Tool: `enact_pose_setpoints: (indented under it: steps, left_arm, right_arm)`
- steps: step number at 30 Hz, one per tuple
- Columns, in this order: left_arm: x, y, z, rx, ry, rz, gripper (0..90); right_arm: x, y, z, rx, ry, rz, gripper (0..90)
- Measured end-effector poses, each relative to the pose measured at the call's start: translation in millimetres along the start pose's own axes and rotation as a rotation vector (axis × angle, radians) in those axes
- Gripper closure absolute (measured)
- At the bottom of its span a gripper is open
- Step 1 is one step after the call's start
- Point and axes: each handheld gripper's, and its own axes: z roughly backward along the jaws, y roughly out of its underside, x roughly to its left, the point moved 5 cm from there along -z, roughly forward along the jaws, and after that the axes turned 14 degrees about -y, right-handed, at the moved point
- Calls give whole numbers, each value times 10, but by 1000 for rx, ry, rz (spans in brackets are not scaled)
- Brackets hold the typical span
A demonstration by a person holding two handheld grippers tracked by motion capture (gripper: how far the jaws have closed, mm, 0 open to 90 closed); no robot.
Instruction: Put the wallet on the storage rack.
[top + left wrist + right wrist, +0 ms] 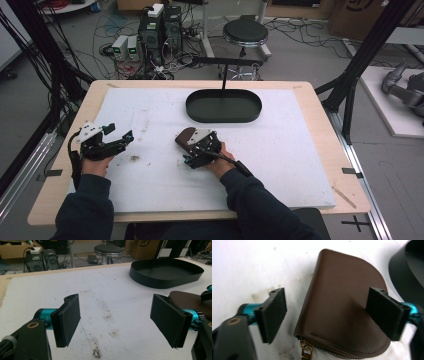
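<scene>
The right gripper [327, 315] hovers with jaws apart astride the brown pouch [344, 307], mid-mat on the tabletop near the black tray [223, 106], likely lining up a grasp; the left gripper [116, 320] waits open near the left edge.

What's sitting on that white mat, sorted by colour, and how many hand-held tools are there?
Brown: 1, the pouch
Black: 1, the oval tray
Hand-held tools: 2, the left tool and the right tool, both open
Total: 4
</scene>
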Motion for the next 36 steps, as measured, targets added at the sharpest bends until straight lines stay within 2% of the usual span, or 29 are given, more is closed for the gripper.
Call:
enact_pose_setpoints:
  steps: [1,3,4,7,8,12,13,15,18,19,20,23,26,27,29,32,36]
  left_arm:
    - [0,0,0,0,0,0,240]
    - [-1,-1,2,0,1,-1,240]
    - [-3,-2,4,-1,2,-2,240]
    - [-4,-2,6,-1,1,-1,240]
    - [-3,-2,6,-1,2,-2,240]
    - [-5,3,-1,3,3,0,240]
    - [-5,3,-1,3,3,0,240]
    - [-6,2,1,3,4,-4,242]
    - [-10,1,1,1,4,-4,247]
    - [-10,1,1,1,4,-4,247]
    - [-14,2,-1,2,4,-3,247]
    - [-12,5,-4,4,4,-7,248]
    - [-12,4,-3,3,5,-5,248]
    - [-12,4,-3,3,5,-5,248]
    - [-14,4,-4,2,6,-7,251]
    - [-17,5,-6,2,8,-9,252]
    - [-19,5,-4,4,7,-12,252]
  right_arm:
    - [0,0,0,0,0,0,161]
    - [-6,14,-7,40,40,72,263]
    - [-12,18,-2,57,65,112,279]
    - [-19,9,12,49,71,96,332]
    - [-5,12,24,49,65,69,372]
    - [2,-13,151,22,24,49,564]
    - [2,-13,151,22,24,49,564]
    - [-36,-7,246,-2,-14,41,633]
    - [-97,-7,355,-49,-48,6,693]
    - [-97,-7,355,-49,-48,6,693]
    - [-143,-10,444,-87,-67,-26,722]
    - [-181,-9,557,-120,-113,-77,744]
    - [-189,-14,638,-136,-154,-85,754]
    - [-189,-14,638,-136,-154,-85,754]
    - [-185,-17,704,-164,-215,-140,756]
    - [-214,-3,766,-197,-274,-216,755]
    - [-323,73,786,-183,-242,-274,750]
